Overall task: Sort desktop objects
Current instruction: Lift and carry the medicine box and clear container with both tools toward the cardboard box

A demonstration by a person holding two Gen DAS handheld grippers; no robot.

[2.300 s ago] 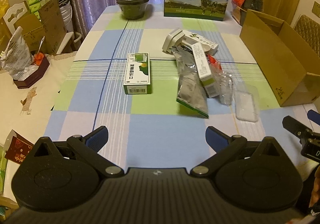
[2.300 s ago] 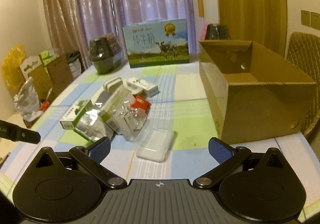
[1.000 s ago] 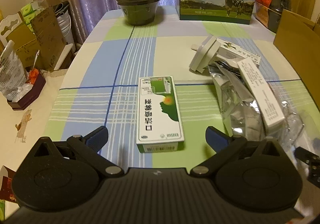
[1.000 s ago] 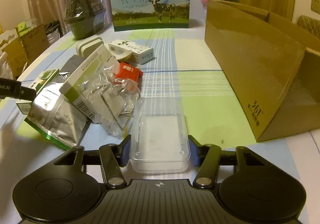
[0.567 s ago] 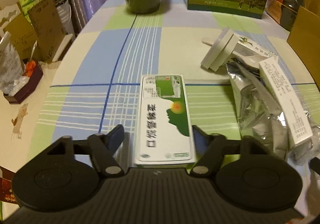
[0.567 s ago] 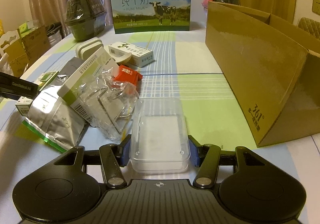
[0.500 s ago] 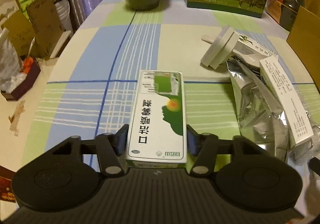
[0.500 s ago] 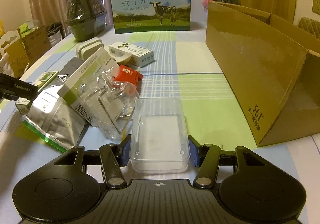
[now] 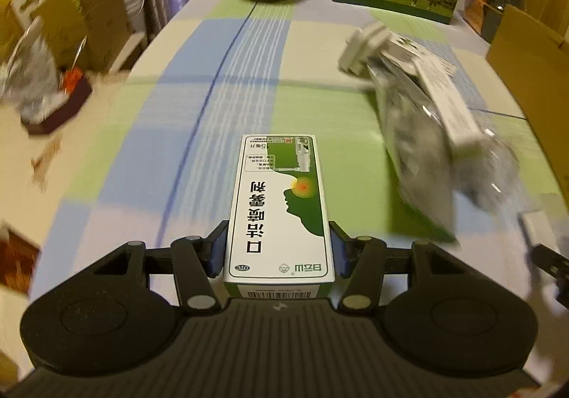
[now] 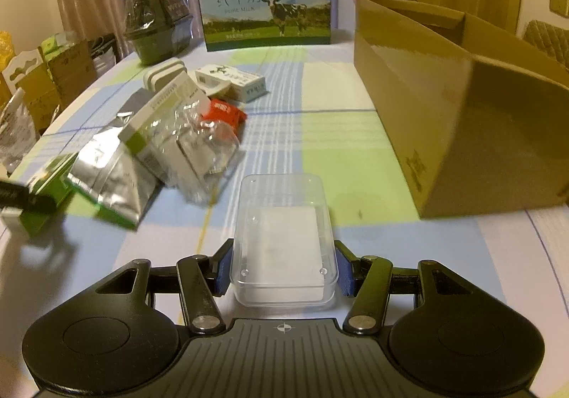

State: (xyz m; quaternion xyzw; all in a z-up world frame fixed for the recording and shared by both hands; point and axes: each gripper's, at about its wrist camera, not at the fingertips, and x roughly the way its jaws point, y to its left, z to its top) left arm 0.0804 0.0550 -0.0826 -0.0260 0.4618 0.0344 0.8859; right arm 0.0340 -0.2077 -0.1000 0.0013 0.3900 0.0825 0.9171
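My left gripper (image 9: pixel 278 252) is shut on a green and white medicine box (image 9: pixel 279 206), held lengthwise between its blue pads and lifted off the checked tablecloth (image 9: pixel 199 106). My right gripper (image 10: pixel 283 268) is shut on a clear plastic case (image 10: pixel 282 238) with a white insert, also raised above the cloth. An open brown cardboard box (image 10: pixel 462 106) stands to the right of the case. In the right wrist view the medicine box (image 10: pixel 42 184) and a tip of the left gripper show at the far left edge.
A heap of silver foil pouches (image 10: pixel 110 170), a long white box (image 10: pixel 160 113), crinkled clear wrap, a red packet (image 10: pixel 224 115) and a small white carton (image 10: pixel 231 81) lies mid-table. A milk carton case (image 10: pixel 266 3) and a dark wrapped pot (image 10: pixel 158 25) stand at the back. Boxes crowd the floor at left (image 9: pixel 71 14).
The left gripper closed on the medicine box and lifted it, swinging rightward; the view is blurred by motion. The right gripper, holding the clear case throughout, has risen off the table.
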